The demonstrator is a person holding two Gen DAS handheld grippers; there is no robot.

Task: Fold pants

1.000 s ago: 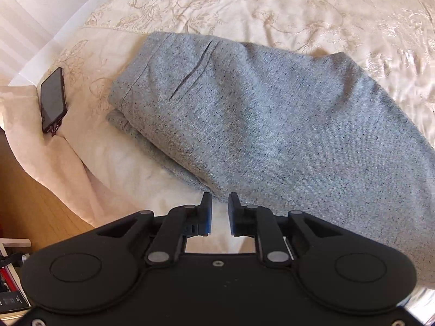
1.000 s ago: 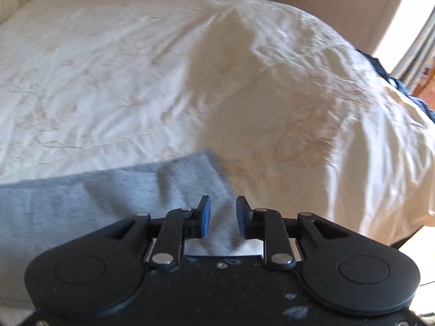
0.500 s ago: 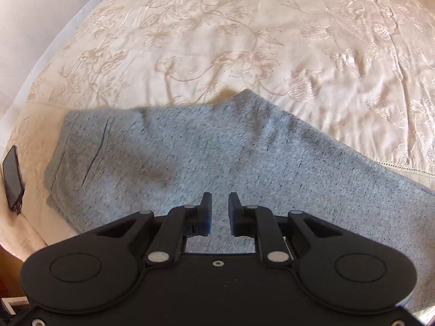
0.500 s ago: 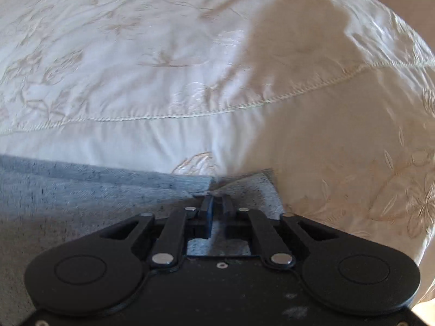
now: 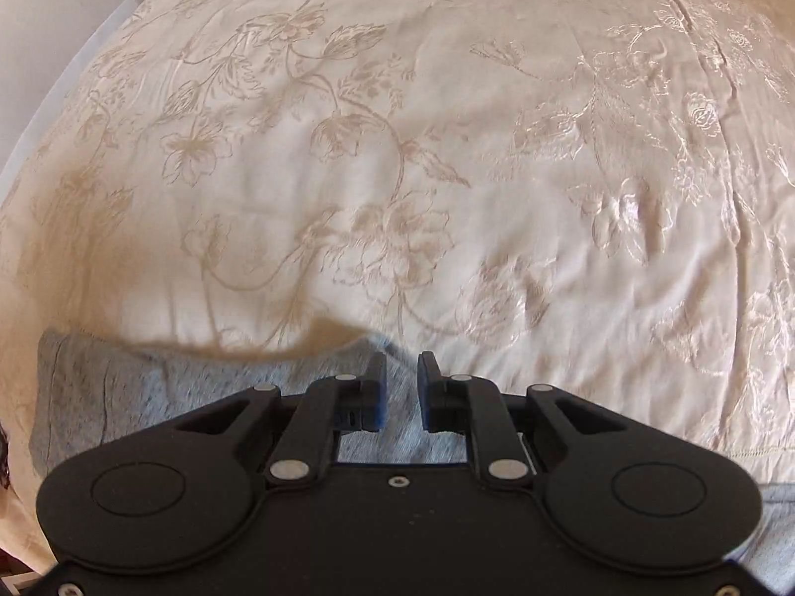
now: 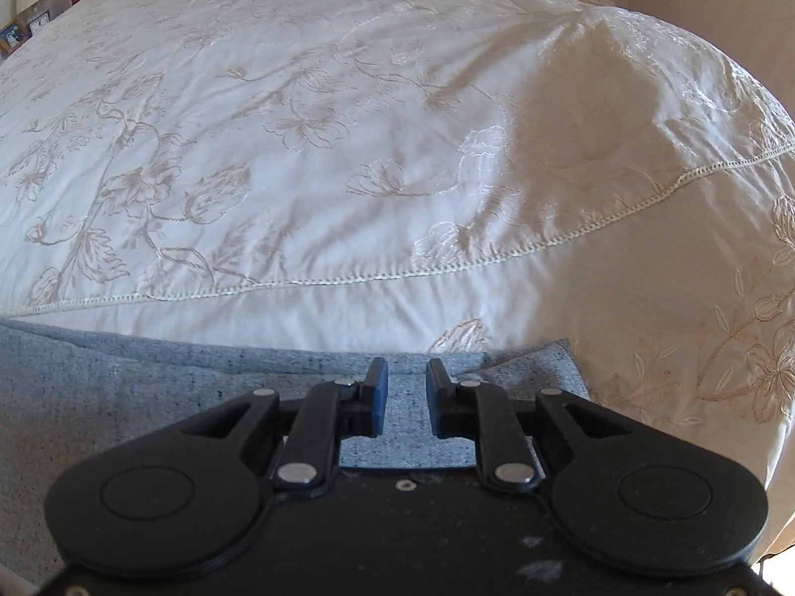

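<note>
**Both tongs open over the grey pants at the near edge of the bed**

Your left tongs [image 5: 400,392] stood open, a clear gap between the two blue-padded fingers, with nothing held between them. They hovered over the grey marled sweatpants [image 5: 149,397], which lay flat on the bed's cream embroidered bedspread [image 5: 397,149] close to its near edge. In the left wrist view the pants filled the lower left and ran under the tool body, with more grey fabric showing at the lower right corner. A dark vertical line, likely a pocket slit, marked the cloth toward the left. That view was blurred along the pants' far edge, so you could not read the fold there.

Your right tongs [image 6: 406,392] were also parted, holding nothing, and grey fabric showed through the gap. Here the pants [image 6: 124,397] stretched from the left side to an end just right of the fingers, where a corner of cloth lay slightly rumpled. Beyond it, a stitched seam crossed the bedspread [image 6: 348,124]. Small items stood on furniture beyond the bed's far edge, too small to name.
</note>
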